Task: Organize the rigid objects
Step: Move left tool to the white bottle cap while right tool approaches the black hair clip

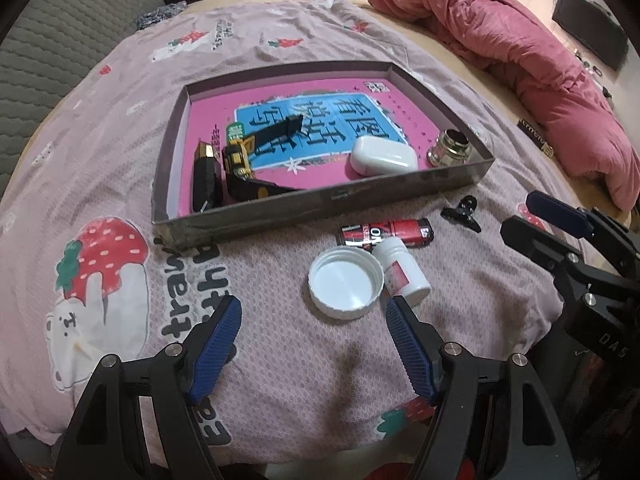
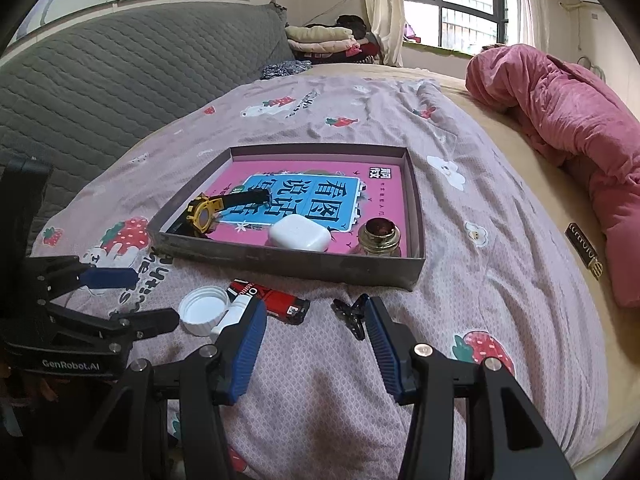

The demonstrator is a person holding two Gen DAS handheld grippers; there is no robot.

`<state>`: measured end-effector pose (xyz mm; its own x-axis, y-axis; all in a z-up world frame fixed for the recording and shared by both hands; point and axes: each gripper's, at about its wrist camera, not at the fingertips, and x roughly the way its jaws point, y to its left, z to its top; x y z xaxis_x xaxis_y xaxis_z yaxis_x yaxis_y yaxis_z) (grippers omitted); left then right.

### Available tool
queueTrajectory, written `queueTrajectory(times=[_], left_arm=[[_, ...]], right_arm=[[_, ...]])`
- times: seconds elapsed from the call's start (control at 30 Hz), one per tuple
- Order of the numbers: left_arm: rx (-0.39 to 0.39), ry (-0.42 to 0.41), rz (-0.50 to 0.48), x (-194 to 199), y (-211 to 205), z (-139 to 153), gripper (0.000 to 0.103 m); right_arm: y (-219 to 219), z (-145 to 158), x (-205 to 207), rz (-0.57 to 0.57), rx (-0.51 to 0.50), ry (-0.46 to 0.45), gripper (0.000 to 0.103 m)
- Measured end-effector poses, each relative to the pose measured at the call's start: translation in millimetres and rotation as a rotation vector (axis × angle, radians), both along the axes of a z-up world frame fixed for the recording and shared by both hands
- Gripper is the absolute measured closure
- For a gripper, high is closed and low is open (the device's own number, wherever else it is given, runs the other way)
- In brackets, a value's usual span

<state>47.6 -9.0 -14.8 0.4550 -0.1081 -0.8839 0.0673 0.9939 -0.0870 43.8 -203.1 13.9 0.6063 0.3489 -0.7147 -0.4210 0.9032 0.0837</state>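
Bedspread [image 1: 280, 360] below – left gripper [image 1: 314, 312], right gripper [image 2: 316, 316]: jaws open, empty.

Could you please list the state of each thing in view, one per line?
Left gripper: open, empty, over the cap.
Right gripper: open, empty.
Box: open-topped, partly filled.
Watch: in box.
Earbud case: closed, in box.
White cap: off, inside up.
White bottle: lying sideways.
Lighter: lying flat outside box.
Black clip: outside box.

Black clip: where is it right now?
The black clip lies on the bedspread outside the tray, just in front of its near wall, right of the red lighter, near the right gripper.
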Motion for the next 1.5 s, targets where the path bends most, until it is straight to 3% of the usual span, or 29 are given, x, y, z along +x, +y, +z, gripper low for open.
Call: queueTrajectory(times=[0.37, 1.5], left_arm=[[-0.018, 0.036, -0.006, 2.3, -1.9, -15.3, 0.027], [-0.033, 0.047, 0.018, 25.4, -5.4, -40.5, 0.027]], right_arm=[[-1.5, -7.7, 2.6, -0.007, -0.007, 0.022, 0.052], [-7.1, -38.7, 24.1, -0.041, -0.038, 0.090, 0.052]])
